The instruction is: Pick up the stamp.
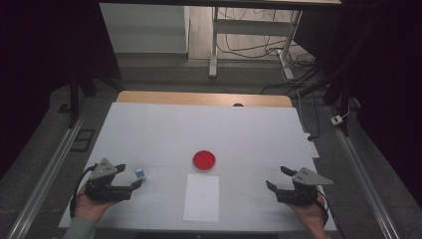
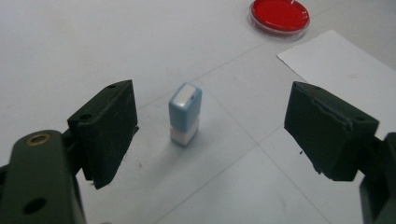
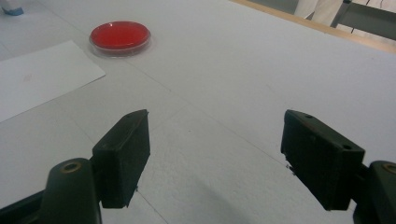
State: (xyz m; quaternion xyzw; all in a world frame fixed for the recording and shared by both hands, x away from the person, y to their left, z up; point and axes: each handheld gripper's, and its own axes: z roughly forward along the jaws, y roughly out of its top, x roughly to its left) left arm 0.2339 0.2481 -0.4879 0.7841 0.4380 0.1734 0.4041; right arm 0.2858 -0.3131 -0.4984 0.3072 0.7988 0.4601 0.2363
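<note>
Blue-and-white block (image 2: 185, 114) upright between spread jaws of left hand-held gripper (image 2: 210, 130); right hand-held gripper (image 3: 215, 156) likewise released, over bare table (image 3: 243, 70).

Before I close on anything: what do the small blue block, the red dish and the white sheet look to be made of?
Small blue block: looks like smooth plastic, with a glossy pale-blue cap over a white base.
Red dish: probably clear plastic or glass, with a transparent rim around a flat red fill; the two can't be told apart here.
White sheet: likely paper, thin, matte and lying flat with crisp edges.
</note>
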